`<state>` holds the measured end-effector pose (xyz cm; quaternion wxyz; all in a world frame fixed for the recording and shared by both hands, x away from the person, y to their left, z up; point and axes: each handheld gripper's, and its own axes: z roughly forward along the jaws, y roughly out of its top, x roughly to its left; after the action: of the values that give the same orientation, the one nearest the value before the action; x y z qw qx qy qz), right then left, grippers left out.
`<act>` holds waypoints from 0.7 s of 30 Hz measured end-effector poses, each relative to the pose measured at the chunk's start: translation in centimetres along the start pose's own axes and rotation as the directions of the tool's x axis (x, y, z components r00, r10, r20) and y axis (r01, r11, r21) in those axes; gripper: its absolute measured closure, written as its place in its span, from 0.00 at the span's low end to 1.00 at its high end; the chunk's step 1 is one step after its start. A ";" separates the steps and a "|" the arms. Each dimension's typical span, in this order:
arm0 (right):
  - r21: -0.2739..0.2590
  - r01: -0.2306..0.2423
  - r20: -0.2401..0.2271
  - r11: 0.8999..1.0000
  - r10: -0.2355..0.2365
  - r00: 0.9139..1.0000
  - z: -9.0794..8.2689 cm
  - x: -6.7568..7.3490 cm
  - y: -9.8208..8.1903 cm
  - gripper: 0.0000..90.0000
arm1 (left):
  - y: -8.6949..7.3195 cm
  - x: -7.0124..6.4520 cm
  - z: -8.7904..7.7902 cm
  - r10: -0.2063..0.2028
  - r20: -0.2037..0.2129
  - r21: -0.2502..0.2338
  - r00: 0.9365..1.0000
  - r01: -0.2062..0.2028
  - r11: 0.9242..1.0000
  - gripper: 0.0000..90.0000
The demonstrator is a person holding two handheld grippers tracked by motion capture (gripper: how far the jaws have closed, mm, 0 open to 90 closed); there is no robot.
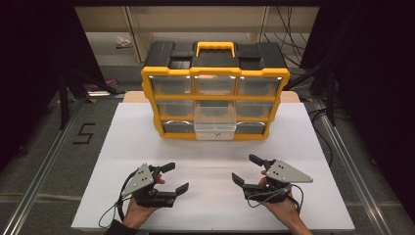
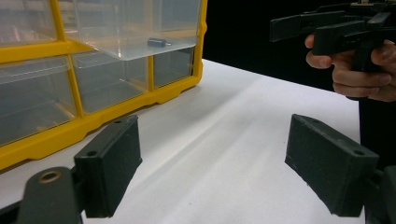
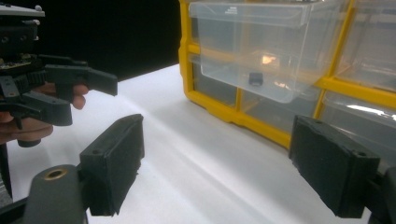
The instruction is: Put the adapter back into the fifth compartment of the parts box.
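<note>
High view: the organizer [image 1: 215, 93] stands at 12 o'clock on the white table [image 1: 147, 147], its middle drawer [image 1: 215, 123] pulled out toward the person. The left gripper [image 1: 172, 177] at 7 o'clock and the right gripper [image 1: 248, 169] at 5 o'clock both gape, holding nothing.

Left gripper view: a small dark part [image 2: 157, 42] lies in the drawer [image 2: 135, 28] at 11 o'clock, long axis level, stub end toward 3 o'clock.

Right gripper view: the part [image 3: 255, 78] lies on the drawer [image 3: 252, 51] floor near 1 o'clock; its heading here is unclear. The overhanging drawer could likely tip or slide out if a jaw nudges it, spilling the part.
</note>
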<state>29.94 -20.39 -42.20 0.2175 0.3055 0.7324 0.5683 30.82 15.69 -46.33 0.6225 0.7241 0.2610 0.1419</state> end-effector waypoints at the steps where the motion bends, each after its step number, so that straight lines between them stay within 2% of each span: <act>1: 0.000 0.000 0.000 1.000 0.000 1.000 0.0 0.0 -0.1 0.21 | 0.0 0.0 0.0 0.000 0.000 0.000 1.000 0.000 1.000 0.19; 21: -0.016 -0.020 0.021 1.000 0.020 1.000 -1.2 0.2 -1.7 0.19 | 0.0 -0.1 0.0 0.008 0.001 0.003 1.000 -0.008 1.000 0.19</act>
<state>28.66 -21.42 -43.50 0.2220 0.3171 0.7224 0.5729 30.76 15.66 -46.35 0.6208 0.7263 0.2578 0.1437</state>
